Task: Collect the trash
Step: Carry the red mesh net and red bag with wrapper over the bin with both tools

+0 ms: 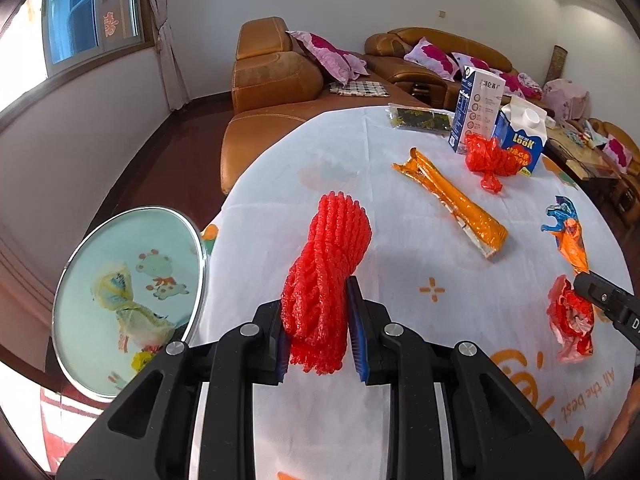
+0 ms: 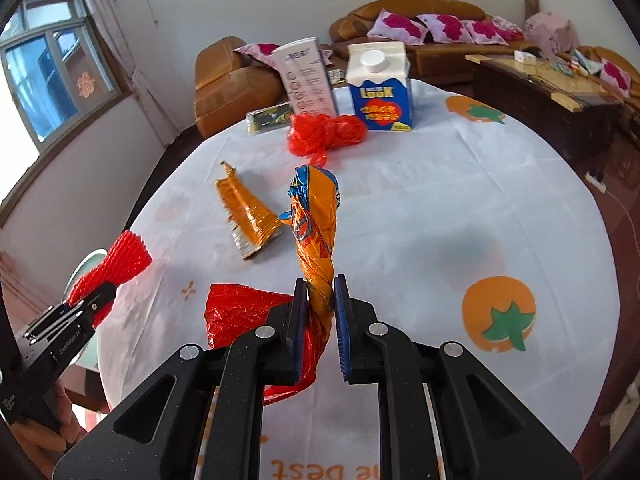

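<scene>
My left gripper [image 1: 318,328] is shut on a red foam net sleeve [image 1: 326,264] and holds it above the table's left edge, beside a round bin [image 1: 128,300] that holds crumpled wrappers. My right gripper [image 2: 322,320] is shut on a twisted orange and blue snack wrapper [image 2: 316,216], which also shows in the left wrist view [image 1: 570,236]. A crumpled red wrapper [image 2: 240,312] lies under the right gripper. An orange wrapper [image 2: 248,216], a red net bag [image 2: 324,132], a blue milk carton [image 2: 380,88] and a white carton [image 2: 310,76] lie farther off.
The round table [image 2: 440,200] has a white cloth with orange prints. A dark flat packet [image 1: 420,118] lies at its far edge. Brown sofas [image 1: 272,80] stand behind the table and a wooden coffee table [image 2: 540,88] stands at the right.
</scene>
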The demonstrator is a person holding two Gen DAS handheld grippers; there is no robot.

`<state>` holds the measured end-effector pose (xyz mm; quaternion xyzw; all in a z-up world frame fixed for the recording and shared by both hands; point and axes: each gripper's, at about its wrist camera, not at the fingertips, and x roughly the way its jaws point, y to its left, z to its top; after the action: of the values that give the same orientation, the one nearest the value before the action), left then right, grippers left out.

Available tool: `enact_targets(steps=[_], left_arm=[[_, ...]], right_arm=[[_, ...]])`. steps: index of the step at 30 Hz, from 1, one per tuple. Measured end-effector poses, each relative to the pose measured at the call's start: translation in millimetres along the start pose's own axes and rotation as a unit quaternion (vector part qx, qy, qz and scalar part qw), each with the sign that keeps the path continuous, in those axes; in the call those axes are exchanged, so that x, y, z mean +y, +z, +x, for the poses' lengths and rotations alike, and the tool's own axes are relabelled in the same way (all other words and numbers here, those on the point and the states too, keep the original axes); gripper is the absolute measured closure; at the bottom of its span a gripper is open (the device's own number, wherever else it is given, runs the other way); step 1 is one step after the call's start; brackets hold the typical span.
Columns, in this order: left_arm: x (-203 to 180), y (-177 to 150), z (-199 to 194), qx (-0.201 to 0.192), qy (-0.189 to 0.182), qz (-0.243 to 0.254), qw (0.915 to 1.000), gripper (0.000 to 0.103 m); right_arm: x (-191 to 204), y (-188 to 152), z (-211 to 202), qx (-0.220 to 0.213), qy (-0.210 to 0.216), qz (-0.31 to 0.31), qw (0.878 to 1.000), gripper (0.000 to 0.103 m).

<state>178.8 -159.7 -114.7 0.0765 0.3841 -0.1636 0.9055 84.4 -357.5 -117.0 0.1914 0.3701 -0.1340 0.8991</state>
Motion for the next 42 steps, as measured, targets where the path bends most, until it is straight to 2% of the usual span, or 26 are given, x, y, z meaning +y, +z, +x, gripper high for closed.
enact_targets(steps=[23,42], left_arm=[[53,-17,-32,-0.011,0.020,-0.038,0.9990,0.079],[138,-33,-40,-0.006,0.093,-0.094,0.9911,0.079]], right_arm=[[85,-15,-1,0.017,0.059,-0.071,0.996,0.088],[174,-21,10,0.024,0.106,-0.148,0.983,0.088]])
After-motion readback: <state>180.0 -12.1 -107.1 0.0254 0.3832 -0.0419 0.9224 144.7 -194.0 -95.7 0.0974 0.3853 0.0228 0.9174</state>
